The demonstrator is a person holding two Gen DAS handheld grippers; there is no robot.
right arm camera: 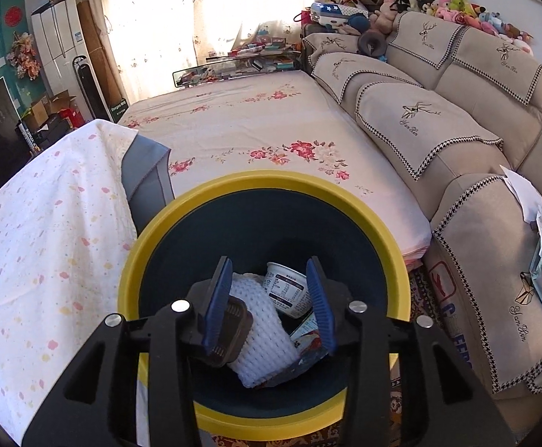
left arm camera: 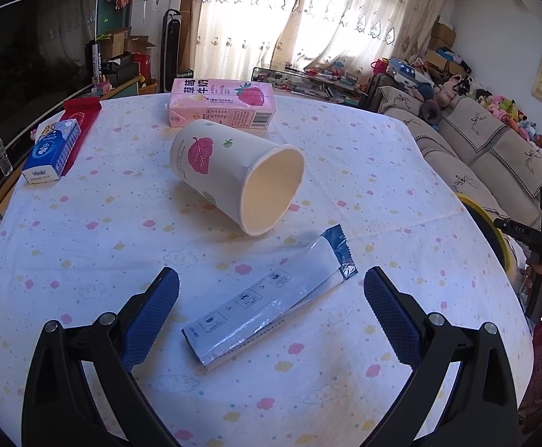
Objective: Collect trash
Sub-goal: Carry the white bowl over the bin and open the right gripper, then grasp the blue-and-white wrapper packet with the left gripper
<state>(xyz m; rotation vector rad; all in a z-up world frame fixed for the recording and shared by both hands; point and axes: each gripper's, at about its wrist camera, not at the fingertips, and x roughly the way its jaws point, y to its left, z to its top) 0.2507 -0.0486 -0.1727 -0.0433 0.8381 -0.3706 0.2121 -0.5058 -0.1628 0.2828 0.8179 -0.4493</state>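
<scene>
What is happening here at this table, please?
A person is clearing trash with two handheld grippers. The left gripper is open above a flat wrapper on the table; a tipped paper cup and a milk carton wait behind. The right gripper is open over the yellow-rimmed bin, which already holds a yogurt cup.

1. A home living room is indicated.
2. A sofa [right arm camera: 438, 119] with deer-stitched covers is seen along one wall; soft toys [right arm camera: 468, 7] are piled on its back.
3. Curtains [left arm camera: 308, 18] are lit by a window.
4. A television [left arm camera: 28, 48] and cardboard boxes [left arm camera: 121, 43] are noted beside a cloth-covered table [left arm camera: 84, 260].
</scene>
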